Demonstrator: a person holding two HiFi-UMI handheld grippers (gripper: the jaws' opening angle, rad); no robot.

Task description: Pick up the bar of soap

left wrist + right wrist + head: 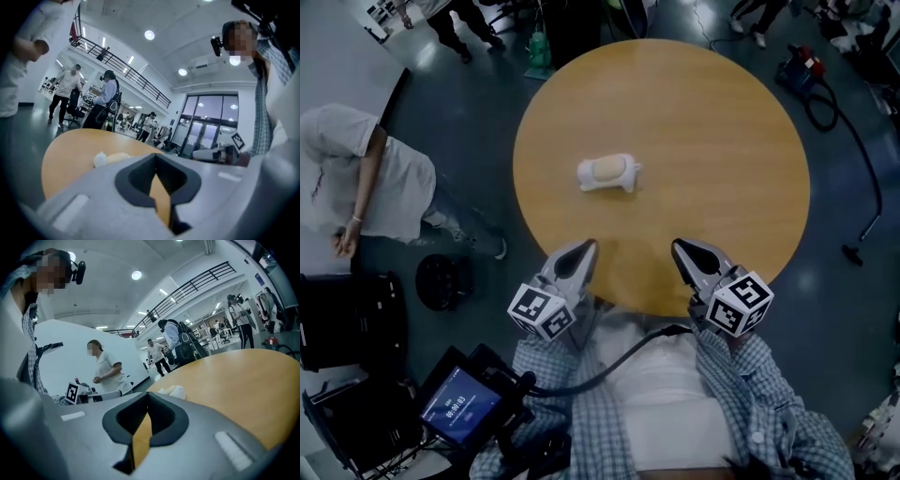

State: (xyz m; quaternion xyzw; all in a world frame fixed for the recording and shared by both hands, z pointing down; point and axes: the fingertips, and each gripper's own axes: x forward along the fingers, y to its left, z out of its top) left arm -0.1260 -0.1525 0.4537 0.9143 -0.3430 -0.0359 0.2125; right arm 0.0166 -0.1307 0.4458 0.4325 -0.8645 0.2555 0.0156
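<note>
It is a big open hall with a dark, glossy floor (469, 122), and in the middle of it stands a round wooden bench (722, 141) with a plain tan top. Only the two gripper views show the room above bench height. The left gripper view has a railed mezzanine (122, 70), round ceiling lights and a wall of tall glass doors (211, 122). The right gripper view has a white wall on the left with a person in a white shirt (105, 369) in front of it.

From above, the head view gives what those miss. Another person in a pale top (375, 178) stands on the floor to the left of the bench. A machine with a long hose (797, 70) lies on the floor at the far right. A lit blue screen (459, 405) sits near the wearer's left side.

The bar of soap (607, 172) lies on the bench a little left of centre, a tan bar in something white; wrapper or dish, I cannot tell. It is well apart from both grippers.

The left gripper (584, 248) and right gripper (680, 249) hover side by side over the near edge of the bench, pointing far. Each has its fingers pressed together, with nothing between them.
</note>
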